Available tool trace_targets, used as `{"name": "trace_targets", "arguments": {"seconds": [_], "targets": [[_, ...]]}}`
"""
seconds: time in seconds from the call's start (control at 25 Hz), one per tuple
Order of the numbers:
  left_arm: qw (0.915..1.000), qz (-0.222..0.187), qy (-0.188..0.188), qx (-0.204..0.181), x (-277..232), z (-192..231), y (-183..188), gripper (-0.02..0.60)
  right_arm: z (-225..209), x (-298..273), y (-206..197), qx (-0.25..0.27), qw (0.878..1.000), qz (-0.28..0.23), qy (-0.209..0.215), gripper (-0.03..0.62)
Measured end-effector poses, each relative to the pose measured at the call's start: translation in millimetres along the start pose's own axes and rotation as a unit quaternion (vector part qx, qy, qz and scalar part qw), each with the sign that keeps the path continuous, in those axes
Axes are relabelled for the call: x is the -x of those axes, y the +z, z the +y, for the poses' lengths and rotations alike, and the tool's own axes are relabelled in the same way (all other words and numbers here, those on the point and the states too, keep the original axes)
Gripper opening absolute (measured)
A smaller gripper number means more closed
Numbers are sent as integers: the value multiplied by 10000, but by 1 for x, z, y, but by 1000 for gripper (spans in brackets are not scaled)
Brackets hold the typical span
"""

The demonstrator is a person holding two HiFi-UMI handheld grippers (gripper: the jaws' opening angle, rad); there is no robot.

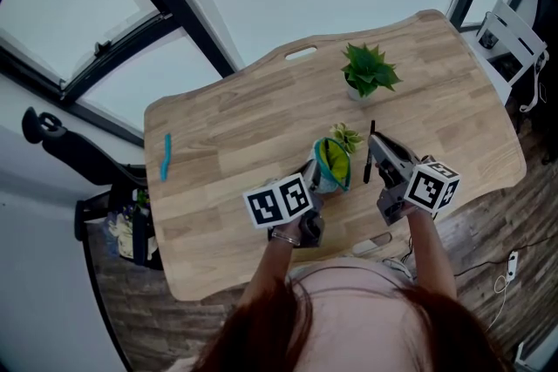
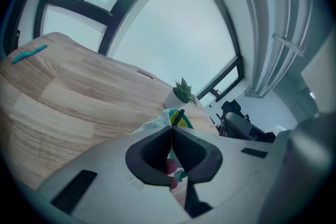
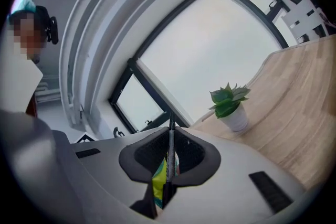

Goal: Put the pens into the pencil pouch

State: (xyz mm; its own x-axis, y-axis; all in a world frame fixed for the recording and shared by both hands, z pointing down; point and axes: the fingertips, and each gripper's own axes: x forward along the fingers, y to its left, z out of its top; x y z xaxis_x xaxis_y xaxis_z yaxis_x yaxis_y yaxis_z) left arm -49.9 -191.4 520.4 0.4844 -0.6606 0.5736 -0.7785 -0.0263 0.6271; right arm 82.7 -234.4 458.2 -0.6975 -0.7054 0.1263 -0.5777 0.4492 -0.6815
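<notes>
Pencil pouch (image 1: 332,165), clamped by left gripper (image 2: 171,134), gapes open; right gripper (image 3: 170,136) grips black pen (image 3: 170,152).

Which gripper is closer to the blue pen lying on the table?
Left. The left gripper, shut on the pouch, sits right of the blue pen; the right gripper, holding a black pen, is farther right, beyond the pouch.

We see a counter (image 1: 218,144) of pale, matt, grained wood. The pencil pouch (image 1: 332,164) looks like soft printed cloth. The pen (image 3: 171,149) is smooth dark plastic. The right gripper (image 3: 170,131) has matt black fingers (image 3: 200,160).
</notes>
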Motion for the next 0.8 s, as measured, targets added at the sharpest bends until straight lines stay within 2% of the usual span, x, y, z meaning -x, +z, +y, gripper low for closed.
{"name": "trace_targets", "arguments": {"seconds": [0.44, 0.64, 0.8], "targets": [[10000, 2, 0, 1, 0, -1, 0, 3, 34, -21, 14, 330, 9956, -587, 648, 31], [10000, 5, 3, 18, 0, 0, 0, 3, 44, -30, 17, 728, 9894, -883, 890, 31], [10000, 12, -1, 18, 0, 0, 0, 3, 45, -39, 11, 954, 9870, -871, 959, 31]]}}
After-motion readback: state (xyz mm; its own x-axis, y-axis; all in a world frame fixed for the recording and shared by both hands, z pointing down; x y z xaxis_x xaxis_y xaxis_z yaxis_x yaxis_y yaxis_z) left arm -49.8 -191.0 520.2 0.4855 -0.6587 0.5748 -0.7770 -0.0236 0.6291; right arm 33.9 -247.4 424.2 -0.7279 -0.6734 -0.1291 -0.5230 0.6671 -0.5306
